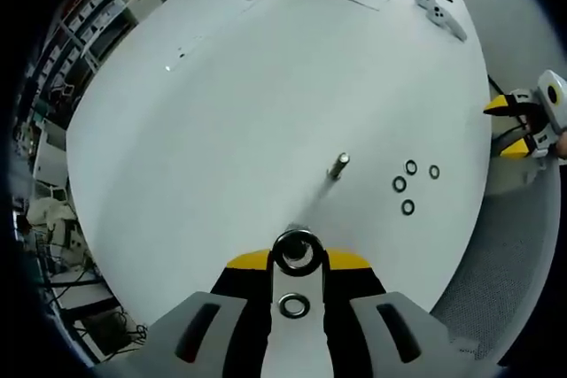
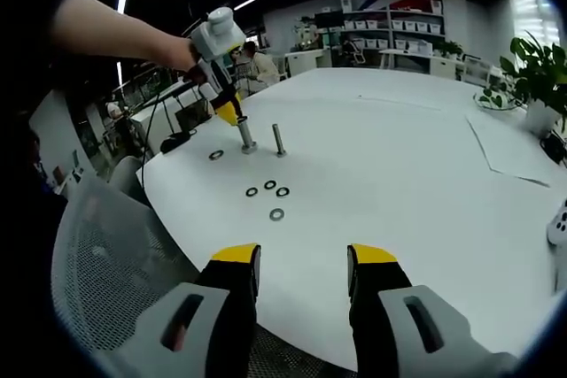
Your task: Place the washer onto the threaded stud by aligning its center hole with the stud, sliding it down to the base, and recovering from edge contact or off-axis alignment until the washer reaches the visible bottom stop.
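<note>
My left gripper is shut on a dark washer, pinched by its edges between the yellow-tipped jaws. In the right gripper view a hand holds that left gripper tip-down right at the top of the nearer threaded stud. A second stud stands upright and bare beside it. Another washer lies flat on the white table, seen through the gap between the left jaws, and it shows as the washer left of the nearer stud. My right gripper is open and holds nothing, low over the table's near edge.
Several loose washers lie in a cluster on the white round table. The right gripper hovers off the table's edge. A mesh chair stands close by. Sheets of paper, a potted plant and a game controller lie far off.
</note>
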The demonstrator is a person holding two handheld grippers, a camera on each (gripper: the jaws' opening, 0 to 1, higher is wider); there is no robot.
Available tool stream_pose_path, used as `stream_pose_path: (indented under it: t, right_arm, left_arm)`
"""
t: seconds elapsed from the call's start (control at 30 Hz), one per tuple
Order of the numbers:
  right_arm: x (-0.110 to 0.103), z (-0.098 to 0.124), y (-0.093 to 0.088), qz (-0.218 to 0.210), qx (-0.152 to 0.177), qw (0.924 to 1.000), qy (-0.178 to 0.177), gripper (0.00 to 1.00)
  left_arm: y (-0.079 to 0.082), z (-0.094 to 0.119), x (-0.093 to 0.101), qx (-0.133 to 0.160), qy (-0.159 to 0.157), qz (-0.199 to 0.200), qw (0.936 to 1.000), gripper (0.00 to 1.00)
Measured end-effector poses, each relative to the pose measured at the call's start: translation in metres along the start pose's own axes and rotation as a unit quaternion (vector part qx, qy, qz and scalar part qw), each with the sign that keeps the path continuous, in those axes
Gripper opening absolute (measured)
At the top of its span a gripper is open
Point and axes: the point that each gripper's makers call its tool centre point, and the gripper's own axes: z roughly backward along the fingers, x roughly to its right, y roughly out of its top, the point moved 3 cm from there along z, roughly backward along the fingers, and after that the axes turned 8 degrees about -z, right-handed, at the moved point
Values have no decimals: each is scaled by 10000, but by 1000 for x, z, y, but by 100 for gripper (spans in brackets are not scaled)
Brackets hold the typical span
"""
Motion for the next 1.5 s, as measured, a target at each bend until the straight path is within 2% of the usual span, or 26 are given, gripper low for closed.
stream_pose_path:
  t: [0.13, 0.43, 0.93, 1.5]
  right_arm:
    - [1, 0, 1, -5, 17, 10000, -10, 42]
    - [1, 0, 1, -17, 24, 10000, -16, 42]
    - [1, 1, 1, 1, 16, 10000, -39, 42]
    - [0, 0, -1, 65, -56, 10000, -24, 42]
  left_arm:
    - [4, -2, -1, -11, 36, -41, 10000, 19]
    - [0, -12, -1, -138, 18, -83, 9999, 19]
    - [-6, -38, -1, -256, -43, -12, 9997, 19]
    - [-10, -54, 0, -379, -111, 128, 9991, 19]
